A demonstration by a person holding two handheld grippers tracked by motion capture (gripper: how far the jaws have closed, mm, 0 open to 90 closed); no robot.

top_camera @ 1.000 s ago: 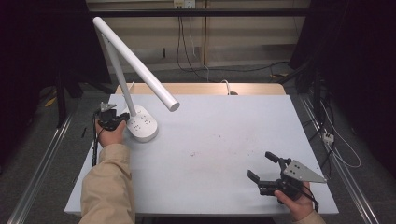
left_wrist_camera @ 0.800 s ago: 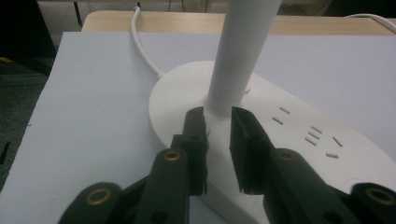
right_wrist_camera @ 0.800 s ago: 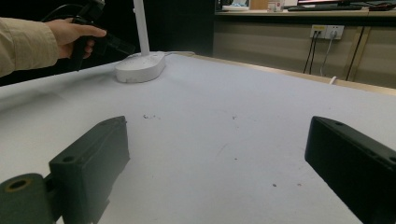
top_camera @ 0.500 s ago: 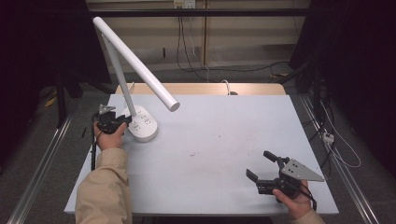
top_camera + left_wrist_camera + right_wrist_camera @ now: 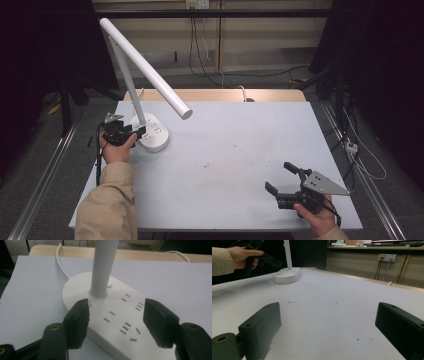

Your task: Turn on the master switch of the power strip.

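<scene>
Left gripper [image 5: 134,134] held level at white lamp base [image 5: 155,132], far-left of table [image 5: 230,165]; jaws just opened, straddling base top without pressing. Right gripper [image 5: 285,180] rested near-right, jaws spread wide, nothing held.

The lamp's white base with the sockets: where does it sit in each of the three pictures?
High view: lamp base left of centre, just beside the left gripper.
Left gripper view: centre, under the open jaws.
Right gripper view: upper left, far across the table.
Shared landmark: the lamp's white pole, rising from the base.
</scene>
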